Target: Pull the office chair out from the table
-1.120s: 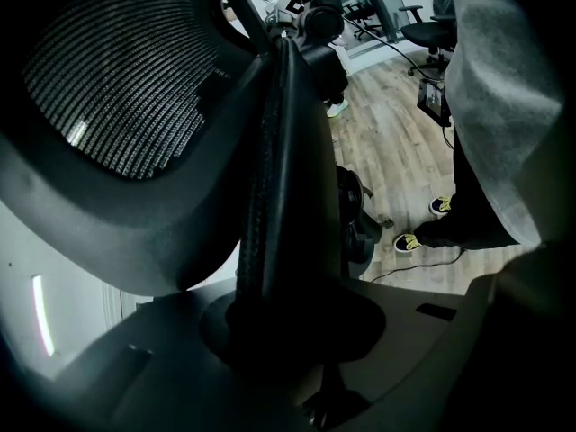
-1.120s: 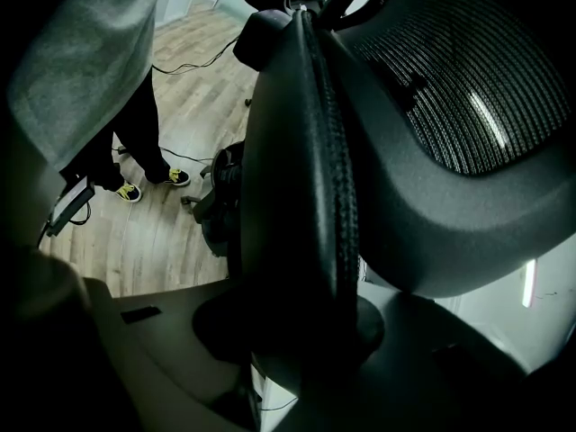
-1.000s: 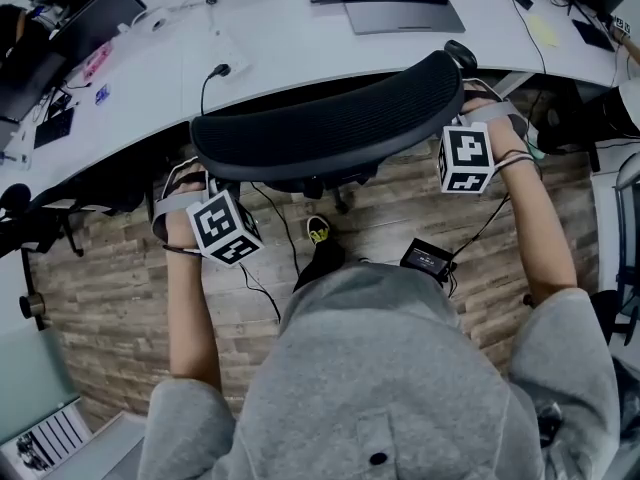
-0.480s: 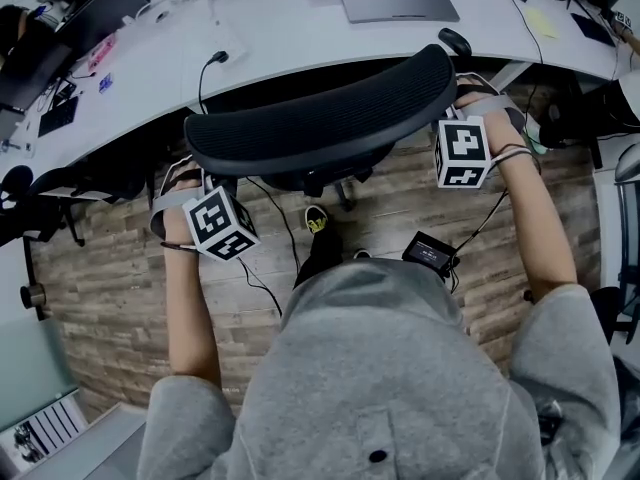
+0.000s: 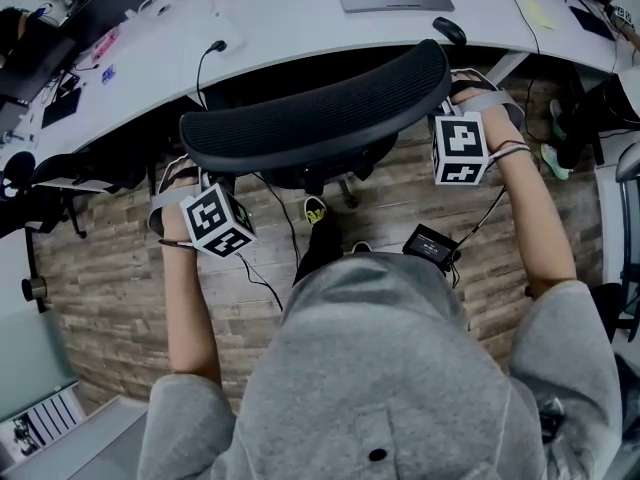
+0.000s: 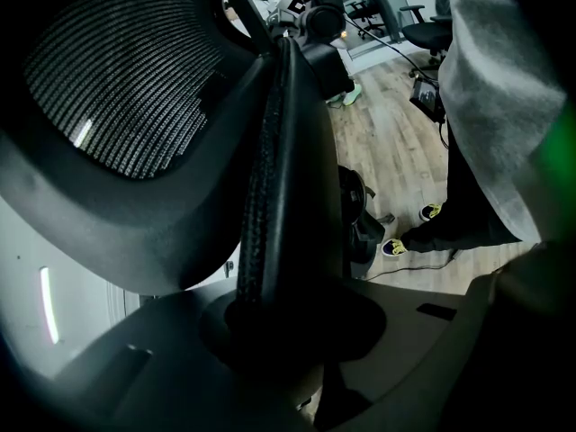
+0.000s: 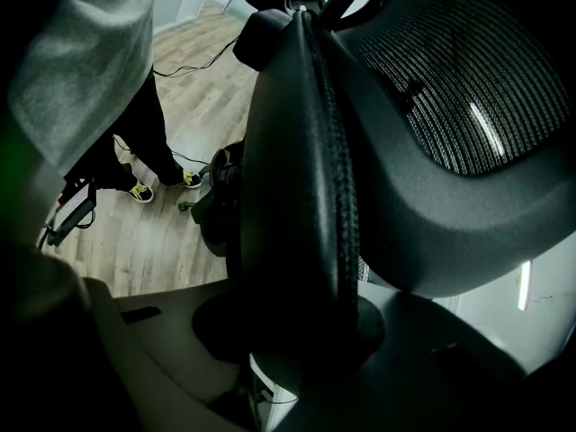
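I have the left gripper and the right gripper each clamped on a side rim of the office chair's backrest, which sits close against the table's near edge. The cable lying on my side of the table could snag a caster, and an uneven pull could slip a thin rim free. No container shows near the table.

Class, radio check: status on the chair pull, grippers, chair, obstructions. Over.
Both shut on office chair backrest edges: left gripper, right gripper. Chair close to table. Loose cable and person's shoe on floor behind it; watch them.
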Tool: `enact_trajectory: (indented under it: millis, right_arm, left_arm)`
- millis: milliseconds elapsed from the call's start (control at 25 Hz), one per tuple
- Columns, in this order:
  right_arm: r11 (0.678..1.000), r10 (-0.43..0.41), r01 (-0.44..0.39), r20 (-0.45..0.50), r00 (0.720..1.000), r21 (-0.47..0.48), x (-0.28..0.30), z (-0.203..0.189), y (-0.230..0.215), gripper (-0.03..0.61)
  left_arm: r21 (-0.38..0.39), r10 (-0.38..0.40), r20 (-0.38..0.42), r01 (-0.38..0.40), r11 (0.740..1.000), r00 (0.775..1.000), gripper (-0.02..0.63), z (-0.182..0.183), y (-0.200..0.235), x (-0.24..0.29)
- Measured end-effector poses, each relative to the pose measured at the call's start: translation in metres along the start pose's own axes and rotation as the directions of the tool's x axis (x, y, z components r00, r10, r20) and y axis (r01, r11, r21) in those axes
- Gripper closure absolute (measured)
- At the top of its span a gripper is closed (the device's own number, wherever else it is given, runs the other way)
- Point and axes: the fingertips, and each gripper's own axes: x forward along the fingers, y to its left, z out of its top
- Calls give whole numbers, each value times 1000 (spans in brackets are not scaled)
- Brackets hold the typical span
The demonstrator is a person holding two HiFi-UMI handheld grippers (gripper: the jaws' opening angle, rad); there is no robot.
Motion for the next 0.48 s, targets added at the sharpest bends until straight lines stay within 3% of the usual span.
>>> enact_trajectory:
  millis: [480]
  right_arm:
    - [1000, -3, 4, -4, 1000, 3, -29, 5, 29, 477]
  left_arm:
    - [4, 20, 4, -20, 1000, 1000, 531, 0, -27, -24]
